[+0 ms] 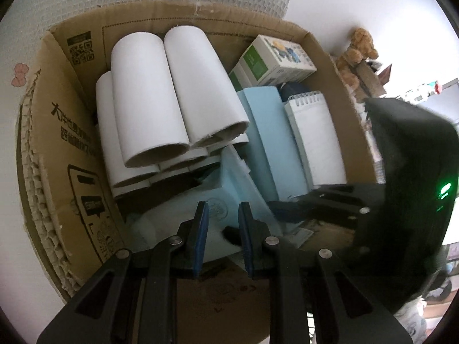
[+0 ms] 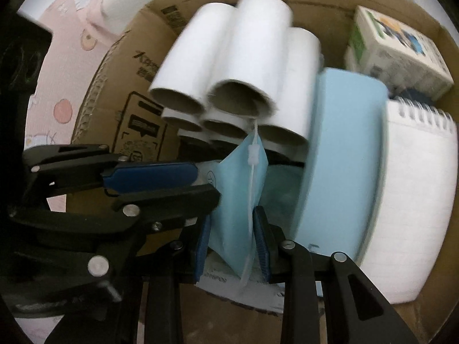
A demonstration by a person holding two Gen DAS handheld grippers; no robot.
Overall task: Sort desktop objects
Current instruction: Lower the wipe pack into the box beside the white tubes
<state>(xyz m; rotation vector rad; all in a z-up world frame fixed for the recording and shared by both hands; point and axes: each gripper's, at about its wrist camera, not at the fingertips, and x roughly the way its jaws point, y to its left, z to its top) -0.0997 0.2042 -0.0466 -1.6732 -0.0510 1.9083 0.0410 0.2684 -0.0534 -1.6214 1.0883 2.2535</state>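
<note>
Box: a cardboard box (image 1: 71, 132) holds stacked white tubes (image 1: 172, 91), a spiral notepad (image 1: 315, 143) and a light blue face mask (image 2: 238, 200)
Right gripper (image 2: 232, 243): pinching the mask, which hangs between its blue pads
Left gripper (image 1: 222, 229): jaws part-closed around the pale blue packet (image 1: 218, 218); whether the pads press it I cannot tell

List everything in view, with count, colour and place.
Cardboard box: one, brown, holds everything.
Paper tubes: a stack, at least six, white, box's left side.
Face mask: one, light blue, between right gripper's fingers.
Flat case: one, light blue, right of tubes.
Spiral notepad: one, white, far right.
Small carton: one, white and green, back corner.
Plush toy: one, tan, outside box.
Left gripper: black, blue pads.
Right gripper: black, blue pads.
</note>
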